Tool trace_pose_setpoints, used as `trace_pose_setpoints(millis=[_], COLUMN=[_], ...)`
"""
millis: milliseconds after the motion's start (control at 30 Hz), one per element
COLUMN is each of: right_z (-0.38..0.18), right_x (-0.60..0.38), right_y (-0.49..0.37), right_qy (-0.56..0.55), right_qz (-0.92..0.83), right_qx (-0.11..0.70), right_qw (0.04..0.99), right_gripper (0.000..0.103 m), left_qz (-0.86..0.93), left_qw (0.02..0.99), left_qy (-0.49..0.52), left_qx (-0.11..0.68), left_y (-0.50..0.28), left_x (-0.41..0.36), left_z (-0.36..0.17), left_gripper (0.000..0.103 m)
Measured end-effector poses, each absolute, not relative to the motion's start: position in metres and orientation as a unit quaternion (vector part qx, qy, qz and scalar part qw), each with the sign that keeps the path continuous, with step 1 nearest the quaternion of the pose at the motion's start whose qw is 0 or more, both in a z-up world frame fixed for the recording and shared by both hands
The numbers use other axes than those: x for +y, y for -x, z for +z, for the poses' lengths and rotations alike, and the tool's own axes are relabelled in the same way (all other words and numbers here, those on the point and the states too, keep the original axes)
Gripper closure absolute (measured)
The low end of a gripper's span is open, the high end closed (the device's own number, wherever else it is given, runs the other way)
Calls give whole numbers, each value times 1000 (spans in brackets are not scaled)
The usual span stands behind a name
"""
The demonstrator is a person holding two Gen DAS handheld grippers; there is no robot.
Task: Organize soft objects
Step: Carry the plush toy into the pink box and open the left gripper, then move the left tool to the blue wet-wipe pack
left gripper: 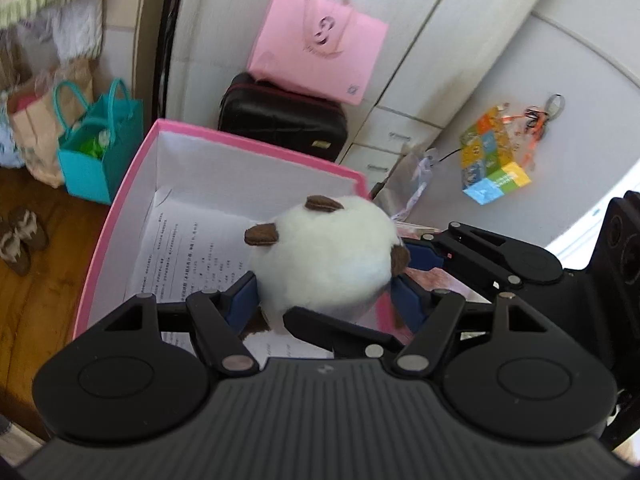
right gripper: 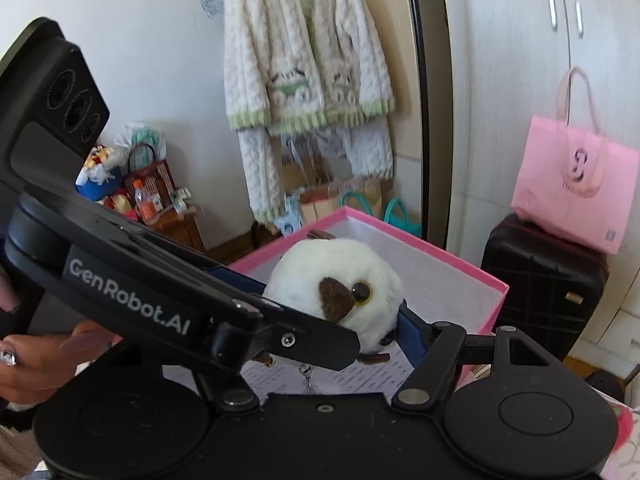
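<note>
At the centre of the left wrist frame, the left gripper (left gripper: 324,300) pinches a white plush toy (left gripper: 328,256) with brown ears between its blue fingers (left gripper: 244,296), above the pink box (left gripper: 120,200) lined with printed paper (left gripper: 184,248). The right gripper (right gripper: 332,332) enters from the right, its fingers (right gripper: 412,332) also pressed against the toy's sides. A pink bag (left gripper: 320,40) sits at upper centre.

Black tool (left gripper: 324,300), blue pads (left gripper: 244,296), "GenRobot.AI" lettering.
</note>
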State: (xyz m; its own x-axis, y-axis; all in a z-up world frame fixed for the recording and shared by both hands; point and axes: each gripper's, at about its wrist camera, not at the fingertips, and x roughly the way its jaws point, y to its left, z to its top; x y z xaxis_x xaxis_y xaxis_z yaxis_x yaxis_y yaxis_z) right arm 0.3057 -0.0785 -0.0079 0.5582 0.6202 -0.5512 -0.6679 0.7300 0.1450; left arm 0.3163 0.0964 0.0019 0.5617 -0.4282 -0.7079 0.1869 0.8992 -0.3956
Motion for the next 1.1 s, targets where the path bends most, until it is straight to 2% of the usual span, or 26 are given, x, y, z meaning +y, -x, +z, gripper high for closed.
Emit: trace_pose_setpoints(millis=[433, 633, 900, 1100], right_z=[-39, -41, -12, 5], right_x=[-43, -43, -88, -130], right_y=[-374, -372, -328, -284], right_qy=[136, 162, 83, 60], right_qz=[365, 339, 360, 352], right_qx=[351, 333, 311, 299], right_qw=[851, 865, 876, 885], right_gripper=[28, 27, 27, 27], left_qz=[-134, -103, -109, -123], left_qw=[846, 877, 920, 923], left_qy=[201, 146, 33, -4], left_qx=[475, 445, 376, 366], left_y=[-368, -357, -302, -259], left_x=[115, 108, 94, 79], left_z=[-47, -39, 1, 27], left_gripper=[38, 35, 34, 32])
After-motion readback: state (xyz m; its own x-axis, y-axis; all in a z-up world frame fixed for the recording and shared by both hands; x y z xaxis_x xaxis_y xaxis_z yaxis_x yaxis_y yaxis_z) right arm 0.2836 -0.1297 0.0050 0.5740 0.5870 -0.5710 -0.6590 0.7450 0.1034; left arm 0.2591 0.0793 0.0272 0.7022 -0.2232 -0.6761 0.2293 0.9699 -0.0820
